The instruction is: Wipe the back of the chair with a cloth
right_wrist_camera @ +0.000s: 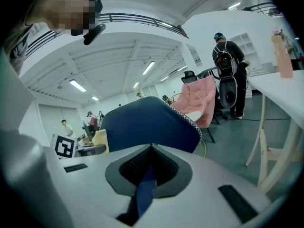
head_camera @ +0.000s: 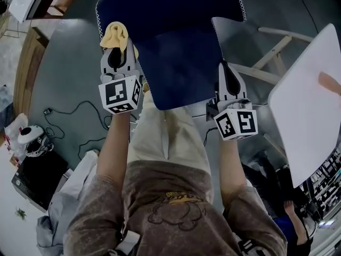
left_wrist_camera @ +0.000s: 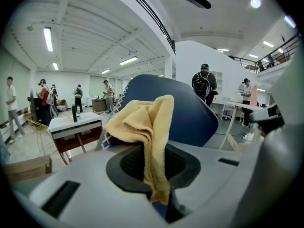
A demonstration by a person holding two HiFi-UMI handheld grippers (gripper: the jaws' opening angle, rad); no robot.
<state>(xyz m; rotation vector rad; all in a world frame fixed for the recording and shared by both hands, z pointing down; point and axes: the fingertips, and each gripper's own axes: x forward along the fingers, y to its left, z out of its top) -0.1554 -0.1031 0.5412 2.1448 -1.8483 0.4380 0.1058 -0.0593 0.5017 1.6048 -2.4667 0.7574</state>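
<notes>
A crumpled yellow terry cloth (head_camera: 114,34) is clamped between the jaws of the left gripper (head_camera: 118,49). The jaws are closed on its lower fold, while the rest bunches up and hangs over beyond the tips. In the head view the cloth is seen at the left edge of the dark blue upholstered chair (head_camera: 176,63), at the lower left corner of its wide panel trimmed with white stitching. Whether cloth and upholstery actually touch cannot be told. In the left gripper view the cloth is set directly in front of that rounded blue panel.

The right gripper (head_camera: 226,68) is held at the right edge of the chair's narrower part. Its jaws are drawn together with nothing gripped, and only dark blue shows through the slit between them. Both grippers are pointed toward the stitched panel, one at each side of the chair.
</notes>
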